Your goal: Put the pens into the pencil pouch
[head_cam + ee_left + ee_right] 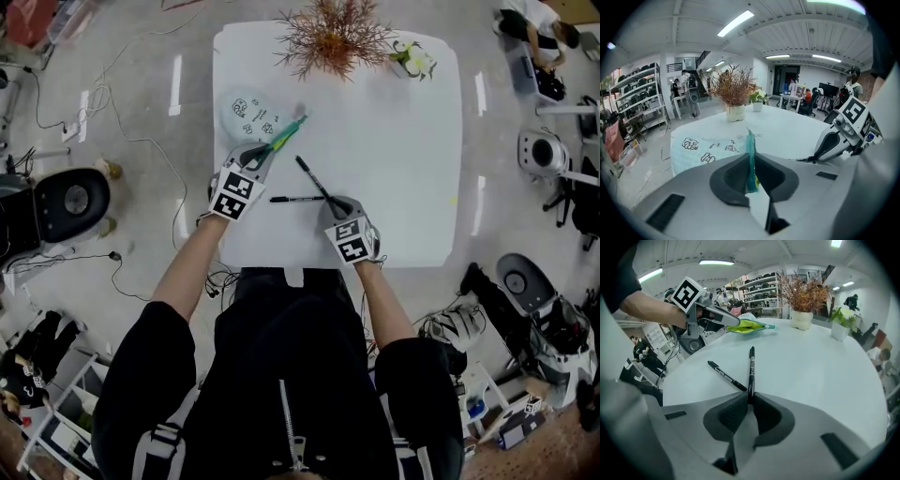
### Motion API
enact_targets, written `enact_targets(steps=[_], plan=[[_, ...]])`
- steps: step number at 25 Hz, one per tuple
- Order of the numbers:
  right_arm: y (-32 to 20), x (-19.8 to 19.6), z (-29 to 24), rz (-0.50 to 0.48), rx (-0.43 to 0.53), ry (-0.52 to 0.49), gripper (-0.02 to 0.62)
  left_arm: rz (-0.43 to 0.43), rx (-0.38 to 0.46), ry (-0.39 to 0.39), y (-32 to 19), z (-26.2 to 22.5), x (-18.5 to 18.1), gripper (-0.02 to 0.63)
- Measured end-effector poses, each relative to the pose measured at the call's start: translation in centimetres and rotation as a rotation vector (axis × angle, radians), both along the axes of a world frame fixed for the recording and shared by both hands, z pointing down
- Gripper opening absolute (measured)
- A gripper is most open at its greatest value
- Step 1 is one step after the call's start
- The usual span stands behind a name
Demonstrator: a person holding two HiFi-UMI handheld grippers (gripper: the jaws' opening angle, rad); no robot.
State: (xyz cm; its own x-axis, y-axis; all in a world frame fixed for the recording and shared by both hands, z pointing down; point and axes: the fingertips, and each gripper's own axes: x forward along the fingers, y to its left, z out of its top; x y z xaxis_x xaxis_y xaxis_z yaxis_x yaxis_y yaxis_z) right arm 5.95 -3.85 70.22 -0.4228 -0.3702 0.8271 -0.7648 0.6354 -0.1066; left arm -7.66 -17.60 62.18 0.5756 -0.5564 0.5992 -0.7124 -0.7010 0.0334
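Note:
A pale teal pencil pouch [247,114] with cartoon prints lies at the back left of the white table [403,169]. My left gripper [267,150] is shut on its green zipper edge [751,157], lifting that edge off the table. In the right gripper view the pouch [750,326] hangs from those jaws. My right gripper [339,204] is shut on the near end of a black pen [751,369] that slants away across the table. A second black pen [725,375] lies flat just left of it, also seen from the head view as the second pen [295,199].
A dried plant in a white vase [328,37] and a small potted plant [412,61] stand at the table's far edge. Cables, office chairs [66,202] and bags surround the table on the floor.

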Motion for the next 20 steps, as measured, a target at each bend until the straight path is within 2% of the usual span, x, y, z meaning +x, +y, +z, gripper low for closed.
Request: enact_targets(steps=[8, 20], plan=[[-0.3, 0.6, -0.7, 0.055, -0.005, -0.059, 0.049, -0.002, 0.001, -0.004, -0.1, 0.0, 0.0, 0.048], [-2.1, 0.7, -4.0, 0.02, 0.039, -0.098, 0.049, -0.024, 0.009, 0.002, -0.4, -0.3, 0.1, 0.048]])
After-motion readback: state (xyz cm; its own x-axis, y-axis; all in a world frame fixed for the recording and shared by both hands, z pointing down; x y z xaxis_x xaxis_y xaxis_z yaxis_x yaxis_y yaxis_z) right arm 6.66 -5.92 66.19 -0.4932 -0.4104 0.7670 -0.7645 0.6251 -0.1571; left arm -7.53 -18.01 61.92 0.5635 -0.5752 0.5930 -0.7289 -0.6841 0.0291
